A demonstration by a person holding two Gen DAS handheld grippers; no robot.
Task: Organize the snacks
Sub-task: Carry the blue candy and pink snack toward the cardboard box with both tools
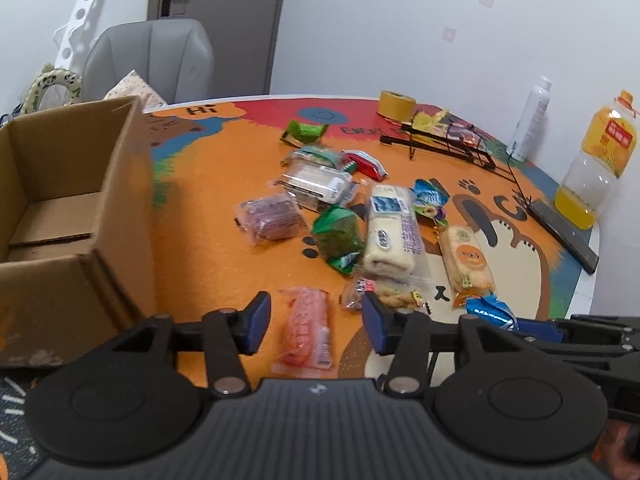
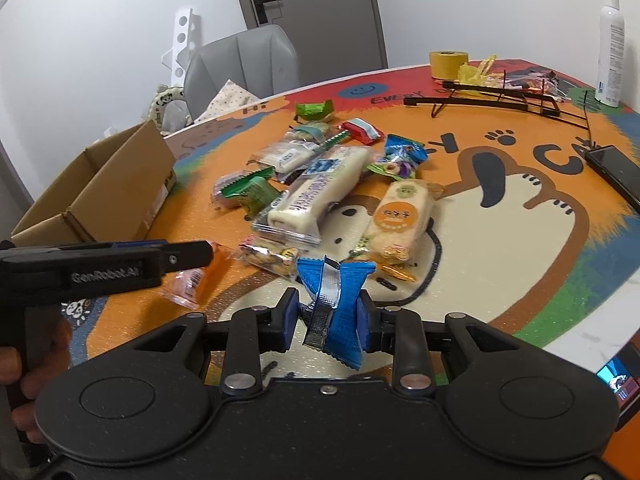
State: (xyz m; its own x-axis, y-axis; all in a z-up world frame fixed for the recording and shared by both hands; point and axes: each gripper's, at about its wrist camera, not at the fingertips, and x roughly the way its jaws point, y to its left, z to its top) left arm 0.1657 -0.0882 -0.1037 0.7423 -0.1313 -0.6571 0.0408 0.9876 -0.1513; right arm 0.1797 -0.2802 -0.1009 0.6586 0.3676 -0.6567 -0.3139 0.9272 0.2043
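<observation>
My left gripper is open above the table's near edge. A pink-orange snack packet lies flat on the mat between its blue pads, which do not touch it. In the right wrist view the same left gripper reaches in from the left over that packet. My right gripper is shut on a crumpled blue snack packet, also visible as the blue packet at the right. A pile of several wrapped snacks lies mid-table. An open cardboard box stands at the left.
A black wire rack holding small packets and a yellow tape roll sit at the back. An oil bottle, a white spray bottle and a dark phone line the right edge. A grey chair stands behind the box.
</observation>
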